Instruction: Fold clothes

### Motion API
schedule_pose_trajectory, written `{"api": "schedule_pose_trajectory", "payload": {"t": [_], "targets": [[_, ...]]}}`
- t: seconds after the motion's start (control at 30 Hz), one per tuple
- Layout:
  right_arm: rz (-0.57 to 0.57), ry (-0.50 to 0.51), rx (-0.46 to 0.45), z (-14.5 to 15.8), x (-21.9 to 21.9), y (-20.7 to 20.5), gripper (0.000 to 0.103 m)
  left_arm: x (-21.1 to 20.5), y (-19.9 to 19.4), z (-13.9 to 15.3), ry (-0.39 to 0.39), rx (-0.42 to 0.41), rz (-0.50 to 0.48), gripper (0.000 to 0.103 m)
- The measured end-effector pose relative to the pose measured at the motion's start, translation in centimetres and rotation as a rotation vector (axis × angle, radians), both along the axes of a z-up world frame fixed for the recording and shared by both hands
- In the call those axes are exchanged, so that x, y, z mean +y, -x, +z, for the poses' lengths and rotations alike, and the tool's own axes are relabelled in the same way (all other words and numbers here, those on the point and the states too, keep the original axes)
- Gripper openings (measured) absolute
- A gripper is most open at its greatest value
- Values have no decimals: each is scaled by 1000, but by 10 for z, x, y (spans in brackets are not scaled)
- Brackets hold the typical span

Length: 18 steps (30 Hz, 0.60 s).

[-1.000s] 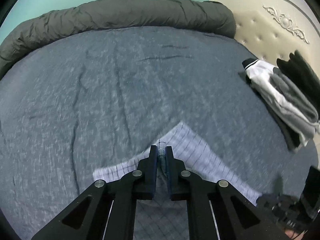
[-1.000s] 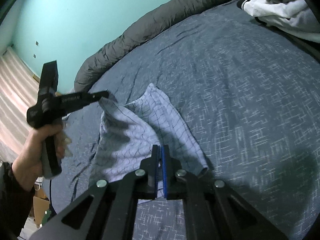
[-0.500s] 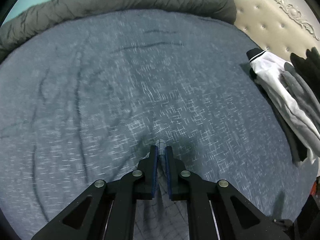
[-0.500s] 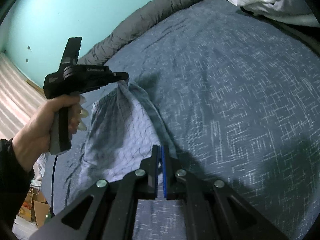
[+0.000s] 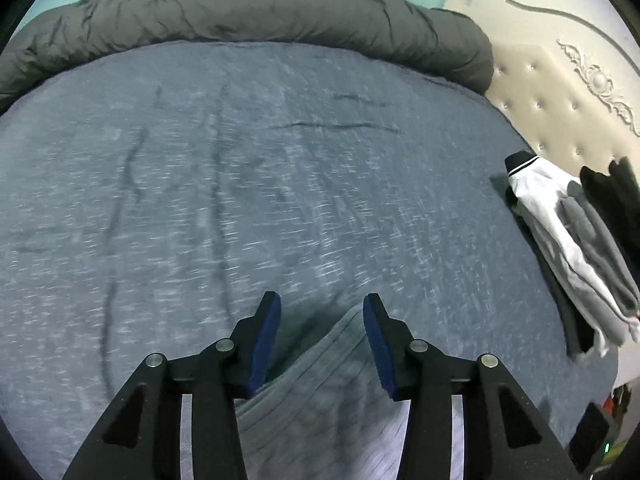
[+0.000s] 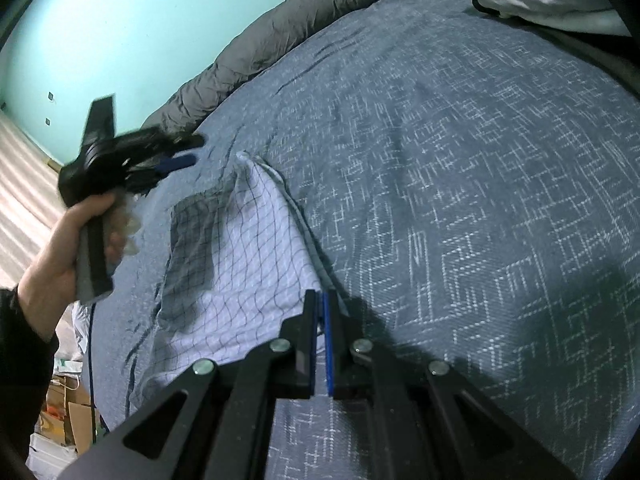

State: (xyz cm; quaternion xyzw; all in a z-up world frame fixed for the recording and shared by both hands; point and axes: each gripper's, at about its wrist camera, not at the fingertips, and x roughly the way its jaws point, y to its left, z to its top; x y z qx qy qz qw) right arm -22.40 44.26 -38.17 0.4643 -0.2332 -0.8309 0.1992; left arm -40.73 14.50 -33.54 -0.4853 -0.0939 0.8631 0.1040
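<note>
The blue bed (image 6: 460, 208) carries a checked cloth (image 6: 240, 264), long axis toward the duvet (image 6: 280, 20). Left gripper (image 5: 322, 320) is opening, touching nothing. Right gripper (image 6: 322, 308) clamps the cloth's near edge.

Left gripper (image 5: 322, 308) jaws are opening over the pale checked cotton garment (image 5: 320, 392) lying on the blue-grey flecked bedspread (image 5: 280, 184), pads not touching it.
</note>
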Motion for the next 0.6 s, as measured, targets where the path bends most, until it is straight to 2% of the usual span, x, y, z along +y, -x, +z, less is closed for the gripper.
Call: {"api": "schedule_pose_trajectory", "payload": {"t": [0.2, 0.4, 0.53, 0.57, 0.6], "targets": [[-2, 6, -1, 1, 1, 0, 3, -38, -44, -7, 13, -15, 6, 48], [-8, 13, -4, 0, 1, 1, 3, -59, -56, -32, -76, -82, 35, 48], [-5, 12, -7, 0, 2, 0, 3, -58, -54, -43, -142, -89, 24, 48], [-4, 11, -8, 0, 2, 0, 3, -58, -52, -46, -146, -93, 26, 44], [-4, 10, -8, 0, 2, 0, 3, -58, -50, -47, -131, -91, 29, 24]]}}
